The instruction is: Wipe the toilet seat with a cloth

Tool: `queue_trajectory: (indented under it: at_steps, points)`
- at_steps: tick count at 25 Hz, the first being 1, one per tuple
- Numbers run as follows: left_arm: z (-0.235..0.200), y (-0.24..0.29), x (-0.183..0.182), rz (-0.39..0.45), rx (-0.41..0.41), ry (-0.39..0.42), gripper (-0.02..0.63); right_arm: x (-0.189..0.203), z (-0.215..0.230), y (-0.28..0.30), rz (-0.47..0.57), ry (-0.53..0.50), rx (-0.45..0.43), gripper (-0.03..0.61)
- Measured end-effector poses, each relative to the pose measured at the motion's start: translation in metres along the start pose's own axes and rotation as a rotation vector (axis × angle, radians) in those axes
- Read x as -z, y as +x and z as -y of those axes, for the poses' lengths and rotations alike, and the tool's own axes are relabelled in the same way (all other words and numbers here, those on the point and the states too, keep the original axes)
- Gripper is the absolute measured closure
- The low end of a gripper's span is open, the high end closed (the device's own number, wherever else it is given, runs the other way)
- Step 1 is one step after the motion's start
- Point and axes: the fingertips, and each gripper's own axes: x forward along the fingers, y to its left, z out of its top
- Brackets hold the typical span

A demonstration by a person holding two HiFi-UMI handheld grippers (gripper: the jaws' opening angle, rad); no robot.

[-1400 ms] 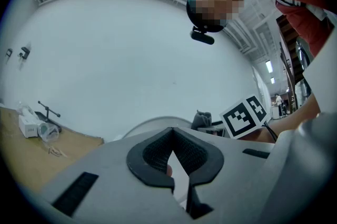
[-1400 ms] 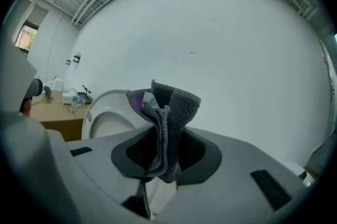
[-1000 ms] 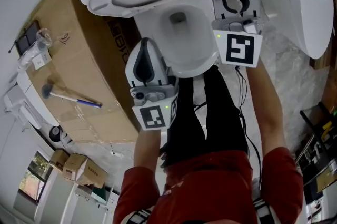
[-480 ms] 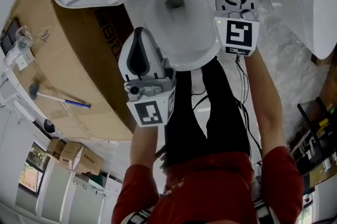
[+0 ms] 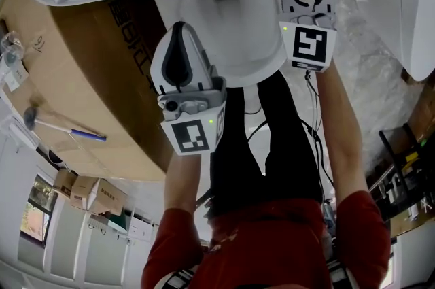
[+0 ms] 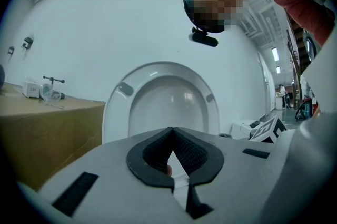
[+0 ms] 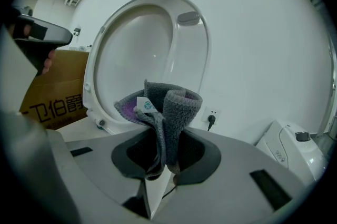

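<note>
Right gripper (image 7: pixel 160 157) pinches a grey and purple cloth (image 7: pixel 163 107), its jaws closed on the fabric's lower folds while the rest bunches up above the tips. Left gripper (image 6: pixel 171 136) has its jaws pressed together with nothing between them.

The setting is a white-walled room with a pale marbled floor (image 5: pixel 367 43). A white toilet stands with its bowl (image 5: pixel 234 29) open and its toilet seat (image 7: pixel 142 59) raised upright. A large cardboard box (image 5: pixel 88 77) stands just beside the toilet on the person's left, with a hammer (image 5: pixel 58 124) lying on top. A wall socket (image 7: pixel 210 120) with a plug in it sits low on the wall, near another white fixture (image 5: pixel 408 2) on the right.

From the head view, the cloth shows over the bowl's rear right rim, in front of the raised seat. Whether it touches the porcelain cannot be told. The left gripper hangs over the bowl's near left rim, well apart from the cloth.
</note>
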Motion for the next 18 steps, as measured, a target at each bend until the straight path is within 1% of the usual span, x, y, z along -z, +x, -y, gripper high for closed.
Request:
queue_trajectory:
  at_steps: [5,9,12,18]
  points:
    - [-0.003,0.004,0.009,-0.009,-0.008,-0.011,0.6,0.001,-0.005,0.002,0.029,-0.023,-0.014,0.497]
    - [-0.003,0.004,0.013,-0.013,-0.013,-0.014,0.6,0.026,-0.016,0.007,-0.063,-0.006,-0.05,0.497]
    - [-0.001,0.006,0.017,-0.016,-0.008,-0.011,0.6,0.046,-0.016,0.019,-0.108,0.01,-0.05,0.497]
    - [-0.005,0.002,0.019,-0.024,-0.009,-0.009,0.6,0.052,-0.017,0.031,-0.129,0.02,-0.046,0.497]
